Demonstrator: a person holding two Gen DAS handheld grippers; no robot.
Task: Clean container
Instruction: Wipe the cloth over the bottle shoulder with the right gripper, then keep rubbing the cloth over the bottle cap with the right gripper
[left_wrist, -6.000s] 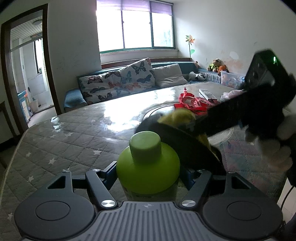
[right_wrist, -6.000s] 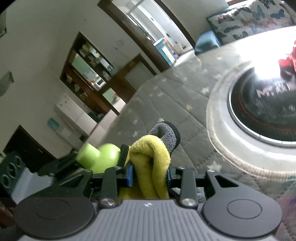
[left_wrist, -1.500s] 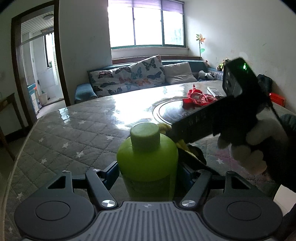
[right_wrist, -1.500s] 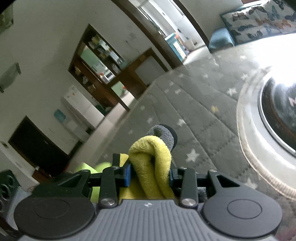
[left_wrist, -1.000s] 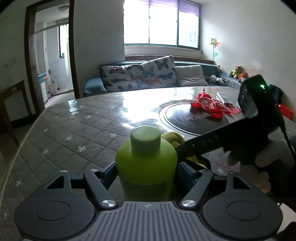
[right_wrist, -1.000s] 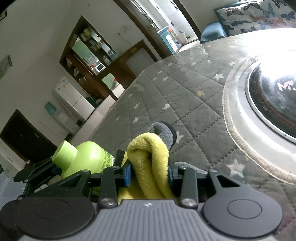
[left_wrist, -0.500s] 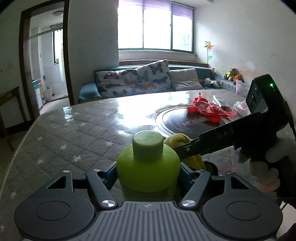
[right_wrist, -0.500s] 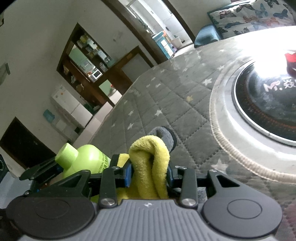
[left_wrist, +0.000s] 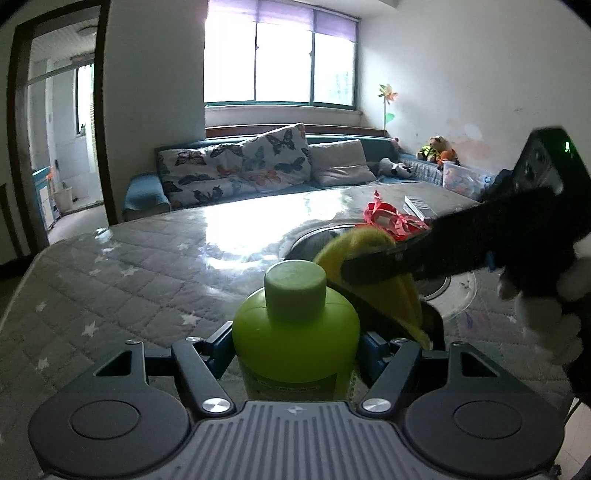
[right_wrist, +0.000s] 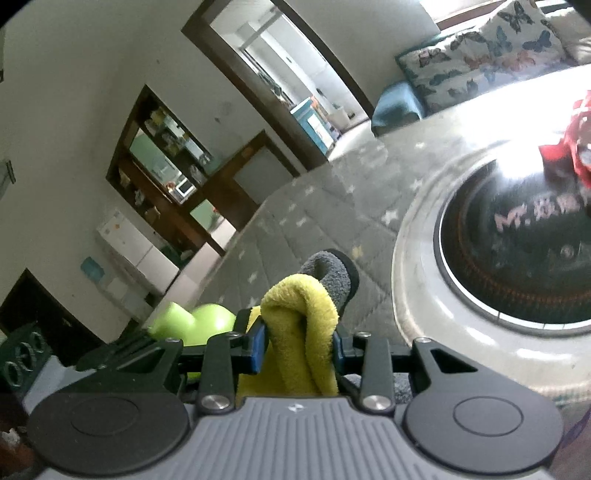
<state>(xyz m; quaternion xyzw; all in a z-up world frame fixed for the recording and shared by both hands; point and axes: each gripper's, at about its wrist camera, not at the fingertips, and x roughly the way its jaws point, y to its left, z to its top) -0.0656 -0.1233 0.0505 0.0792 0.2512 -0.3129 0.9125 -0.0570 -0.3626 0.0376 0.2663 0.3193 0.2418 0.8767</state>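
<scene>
My left gripper (left_wrist: 295, 339) is shut on a lime green bottle (left_wrist: 295, 332) with a matching cap, held upright above the table. My right gripper (right_wrist: 299, 332) is shut on a yellow cloth (right_wrist: 303, 332) with a grey side. In the left wrist view the right gripper (left_wrist: 369, 269) reaches in from the right and presses the yellow cloth (left_wrist: 369, 251) against the bottle's right shoulder. In the right wrist view the bottle (right_wrist: 192, 321) shows blurred at the lower left.
A grey star-patterned quilted cover lies on the table (left_wrist: 147, 273). A round black cooktop (right_wrist: 517, 251) is set in its middle. A red plastic bag (left_wrist: 388, 218) and a flat box (left_wrist: 417, 203) lie beyond it. A sofa with cushions (left_wrist: 258, 170) stands behind.
The right gripper with the cloth has risen along the bottle's right side to its shoulder. The bottle stays held in the left gripper.
</scene>
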